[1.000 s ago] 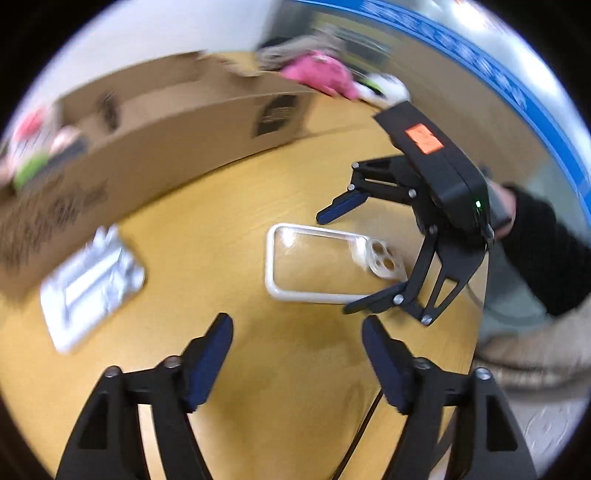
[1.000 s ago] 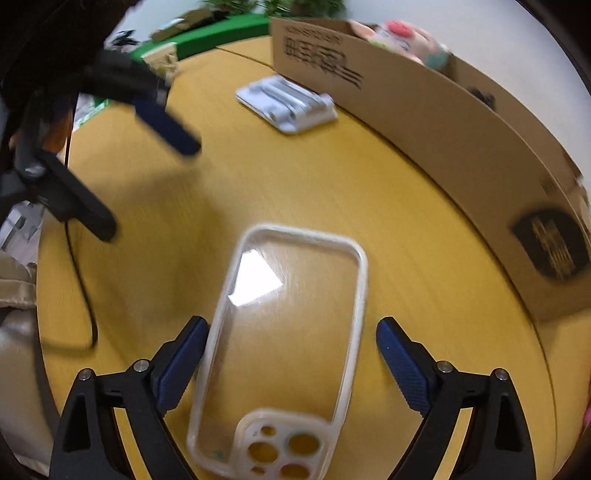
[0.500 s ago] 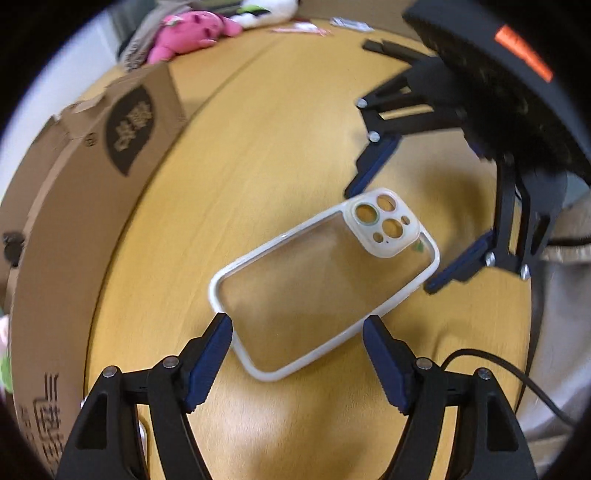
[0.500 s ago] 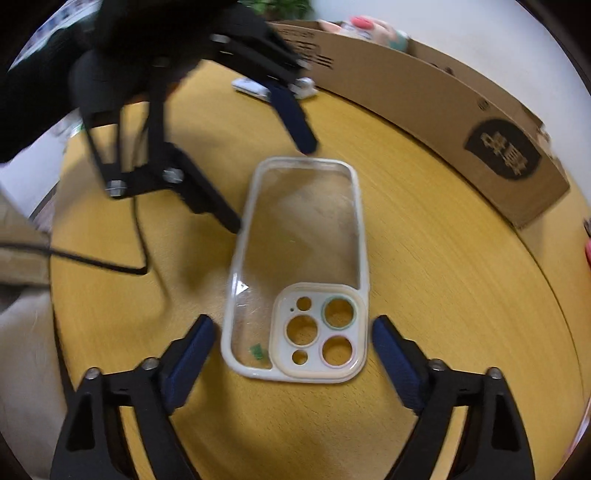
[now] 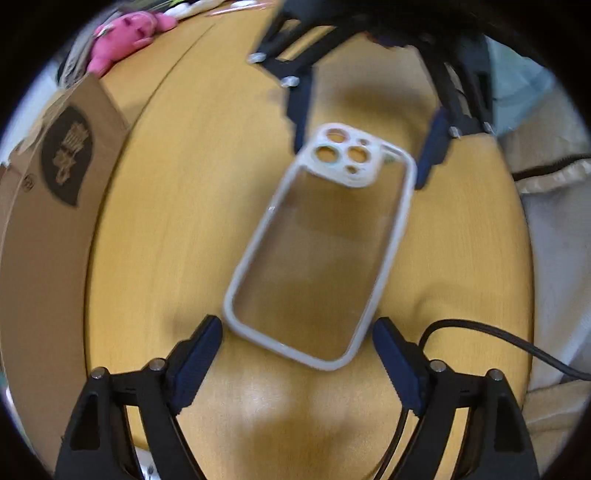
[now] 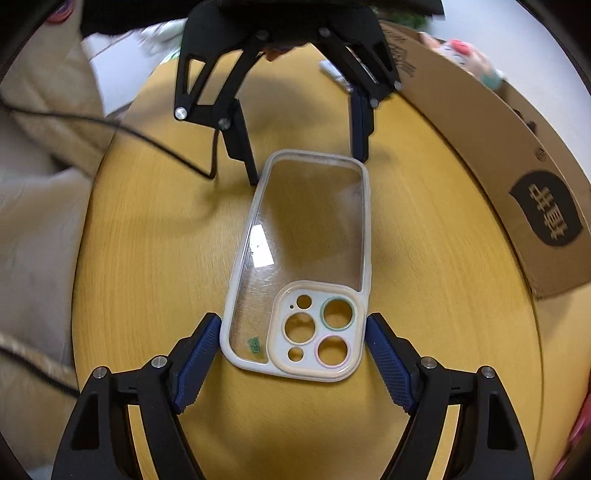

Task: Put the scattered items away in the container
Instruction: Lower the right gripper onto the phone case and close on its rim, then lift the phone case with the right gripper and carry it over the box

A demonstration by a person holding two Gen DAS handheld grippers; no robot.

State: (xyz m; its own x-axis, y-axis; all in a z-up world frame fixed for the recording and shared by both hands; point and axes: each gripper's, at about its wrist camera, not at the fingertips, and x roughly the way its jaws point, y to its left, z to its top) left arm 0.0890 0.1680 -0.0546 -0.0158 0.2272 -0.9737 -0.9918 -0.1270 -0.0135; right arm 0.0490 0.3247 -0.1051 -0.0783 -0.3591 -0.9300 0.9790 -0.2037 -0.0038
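Observation:
A clear phone case with a white rim [image 5: 321, 254] [image 6: 303, 266] lies flat on the wooden table. My left gripper [image 5: 297, 352] is open, its blue pads at either side of the case's plain end; it shows in the right wrist view [image 6: 306, 162]. My right gripper [image 6: 293, 350] is open, its pads astride the camera-hole end; it shows in the left wrist view [image 5: 364, 144]. The cardboard box [image 5: 40, 206] [image 6: 509, 147] stands along the table's side.
A pink plush toy [image 5: 125, 35] lies beyond the box's end. A white packet [image 6: 336, 75] lies behind my left gripper by the box. A black cable [image 5: 517, 343] [image 6: 110, 125] trails over the table edge. Beige fabric [image 6: 40, 206] sits beside the table.
Both grippers have closed in on the case from opposite ends. My left gripper turned to line up with it, and its pads now flank the plain end. The case has not moved.

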